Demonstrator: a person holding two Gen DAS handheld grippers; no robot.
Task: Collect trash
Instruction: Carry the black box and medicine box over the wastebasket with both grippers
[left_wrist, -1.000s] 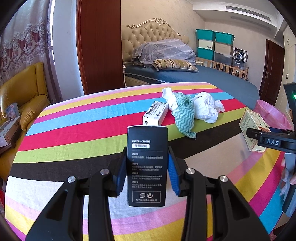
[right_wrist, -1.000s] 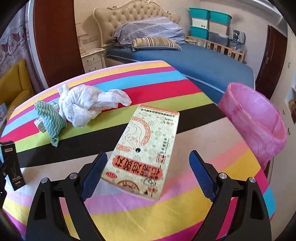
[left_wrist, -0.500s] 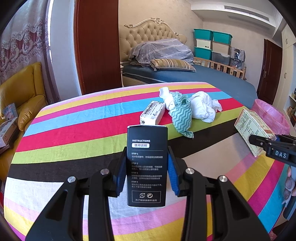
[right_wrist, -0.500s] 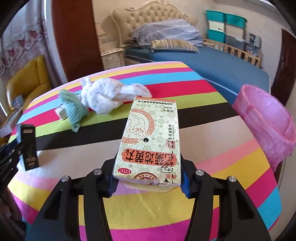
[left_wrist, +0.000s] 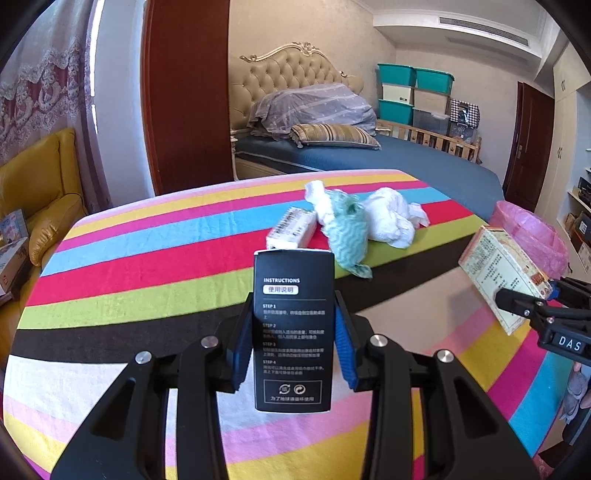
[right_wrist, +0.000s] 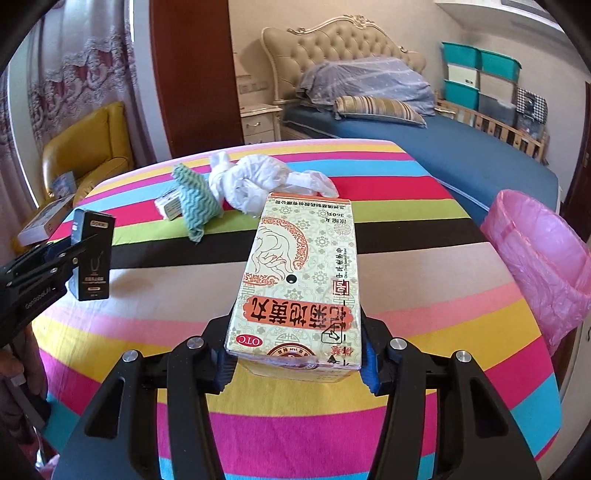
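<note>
Jaws of the left gripper (left_wrist: 293, 347) clamp an upright black instruction box (left_wrist: 293, 332); the right gripper's (right_wrist: 295, 363) jaws pinch a cream medicine box (right_wrist: 301, 280) above the striped bench (right_wrist: 424, 258), near the pink-lined bin (right_wrist: 543, 258).

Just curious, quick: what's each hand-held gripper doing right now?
Left hand-held gripper: closed on the black box.
Right hand-held gripper: closed on the medicine box.

Hidden or cut off
Small white box (right_wrist: 168, 206): half behind green cloth (right_wrist: 195, 199), print illegible. Pink bin bag (right_wrist: 543, 266): base below tabletop (right_wrist: 424, 266) edge. Medicine box (right_wrist: 299, 280): underside unseen.
</note>
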